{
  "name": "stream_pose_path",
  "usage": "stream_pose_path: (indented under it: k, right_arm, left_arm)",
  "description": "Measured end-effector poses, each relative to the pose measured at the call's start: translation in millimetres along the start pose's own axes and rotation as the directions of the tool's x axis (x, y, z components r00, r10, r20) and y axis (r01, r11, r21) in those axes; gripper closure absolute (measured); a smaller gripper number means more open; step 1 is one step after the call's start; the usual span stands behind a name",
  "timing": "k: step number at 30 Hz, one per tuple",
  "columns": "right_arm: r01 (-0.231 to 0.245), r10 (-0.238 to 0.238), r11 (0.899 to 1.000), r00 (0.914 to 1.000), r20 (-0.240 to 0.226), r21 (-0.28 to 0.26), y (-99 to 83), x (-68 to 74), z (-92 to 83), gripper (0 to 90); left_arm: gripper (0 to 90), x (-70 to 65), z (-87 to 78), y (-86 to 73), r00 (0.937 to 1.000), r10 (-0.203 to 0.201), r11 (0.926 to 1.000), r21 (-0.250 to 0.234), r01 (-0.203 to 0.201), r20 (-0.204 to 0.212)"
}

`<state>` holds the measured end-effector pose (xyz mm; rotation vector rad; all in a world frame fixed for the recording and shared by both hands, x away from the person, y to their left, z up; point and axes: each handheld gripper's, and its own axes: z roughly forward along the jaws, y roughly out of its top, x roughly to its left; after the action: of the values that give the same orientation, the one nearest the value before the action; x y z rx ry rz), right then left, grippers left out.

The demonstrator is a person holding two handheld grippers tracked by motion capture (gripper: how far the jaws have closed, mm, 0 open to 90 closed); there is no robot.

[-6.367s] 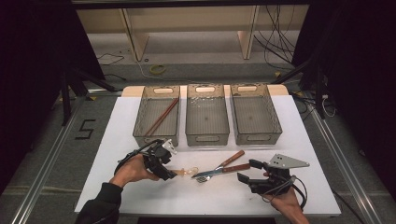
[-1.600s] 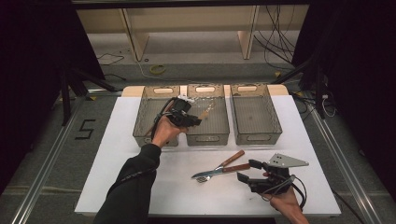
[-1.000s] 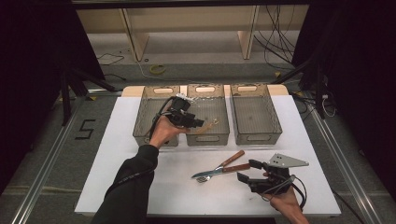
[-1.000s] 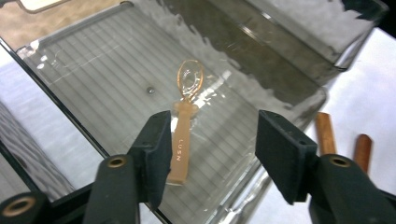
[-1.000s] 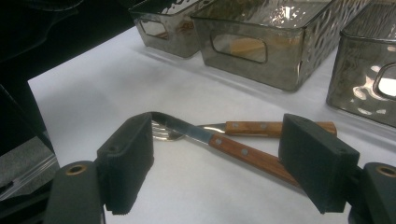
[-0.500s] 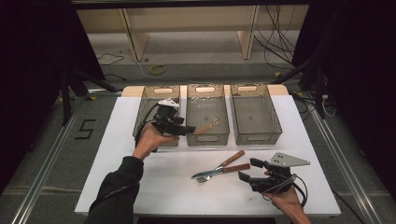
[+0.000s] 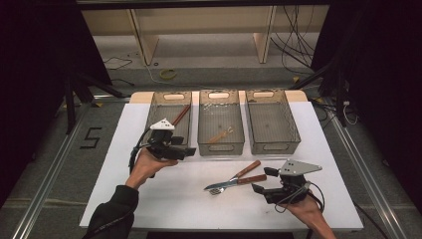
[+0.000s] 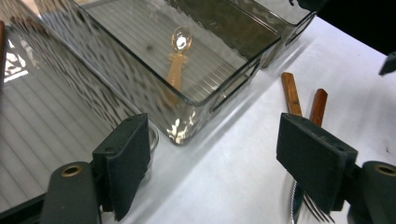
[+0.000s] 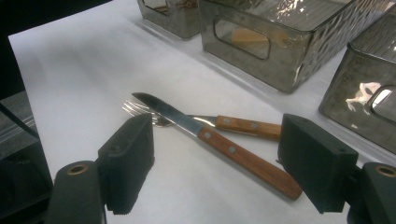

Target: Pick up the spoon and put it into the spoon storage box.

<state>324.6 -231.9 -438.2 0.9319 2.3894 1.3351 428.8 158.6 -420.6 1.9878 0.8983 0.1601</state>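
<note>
Wooden-handled steel knife (image 9: pixel 219 142) lies slantwise just ahead of the right gripper (image 9: pixel 219 163), nearer than the left gripper (image 8: pixel 212 163); both wide open, empty.

The left gripper (image 7: pixel 169 148) is a black block topped by a grey three-cornered plate (image 7: pixel 162 124), with a black cable (image 7: pixel 134 157) looping off at its 8 o'clock side. The left hand (image 7: pixel 147 165) comes out of a dark sleeve (image 7: pixel 110 214) cuffed at the wrist. The right gripper (image 7: pixel 266 180) is black too, its grey plate (image 7: pixel 297 168) at 1 o'clock, thin cables (image 7: pixel 297 195) curling over the bare right hand (image 7: pixel 306 211). Up close, each jaw is a matte black rectangular pad on a rounded dark-grey arm with a brass-ringed screw hole (image 8: pixel 71 170).
</note>
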Motion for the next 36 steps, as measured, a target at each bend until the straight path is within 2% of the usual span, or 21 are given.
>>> stream_pose_path:
  k: [6,9,17,21,30,36]
  right_arm:
    - [0.041,-0.041,0.998,0.9992,-0.003,0.042,7.6,-4.1,3.7,27.7]
    - [0.072,-0.072,0.994,0.9974,-0.006,0.077,11.6,-5.5,5.7,27.7]
    - [0.124,-0.123,0.984,0.9923,-0.010,0.127,20.3,-9.8,13.8,30.2]
    - [0.104,-0.105,0.985,0.9945,-0.003,0.139,21.9,-14.9,16.4,34.2]
    - [0.046,-0.060,0.983,0.9954,0.075,0.178,21.4,-26.9,24.5,52.7]
    - [0.022,-0.042,0.980,0.9942,0.099,0.197,21.5,-34.4,34.4,60.6]
  left_arm:
    - [24.2,-5.4,-9.5,-12.3,0.9998,0.018,0.9996,-0.024,-0.018,-0.002]
    - [24.1,-7.8,-12.5,-17.9,0.9998,0.022,0.9991,-0.035,-0.022,-0.002]
    - [23.6,-16.6,-15.0,-35.7,0.9992,0.040,0.9986,-0.034,-0.040,0.001]
    - [23.7,-19.7,-16.8,-45.8,0.9990,0.044,0.9982,-0.042,-0.044,0.005]
    - [23.7,-24.0,-24.3,-62.2,0.9988,0.048,0.9953,-0.084,-0.049,-0.009]
    - [23.7,-28.3,-25.4,-67.3,0.9978,0.063,0.9932,-0.097,-0.065,-0.018]
